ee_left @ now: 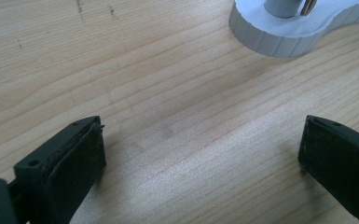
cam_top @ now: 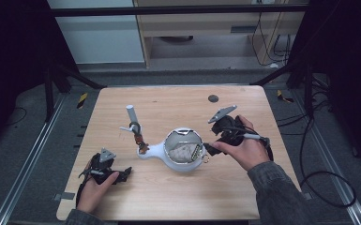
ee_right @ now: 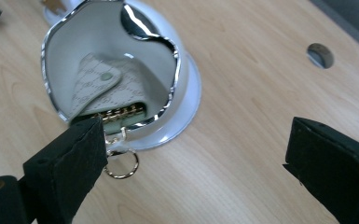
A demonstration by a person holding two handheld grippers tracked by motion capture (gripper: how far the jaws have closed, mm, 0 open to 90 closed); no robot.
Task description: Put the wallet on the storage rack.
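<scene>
Right tool (ee_right: 193, 154) gaping wide and empty just beside the white dish (cam_top: 184, 165), the key pouch (ee_right: 103, 91) lying inside dead ahead, its ring (ee_right: 120, 164) dangling toward the nearer jaw, left tool (ee_left: 200, 154) open, idle on the desk (cam_top: 178, 197).

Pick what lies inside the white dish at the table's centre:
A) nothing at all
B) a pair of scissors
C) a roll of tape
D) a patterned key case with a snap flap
D: the right gripper view shows a patterned key case with a snap flap lying in the white dish, its key ring hanging out over the rim onto the table.
</scene>
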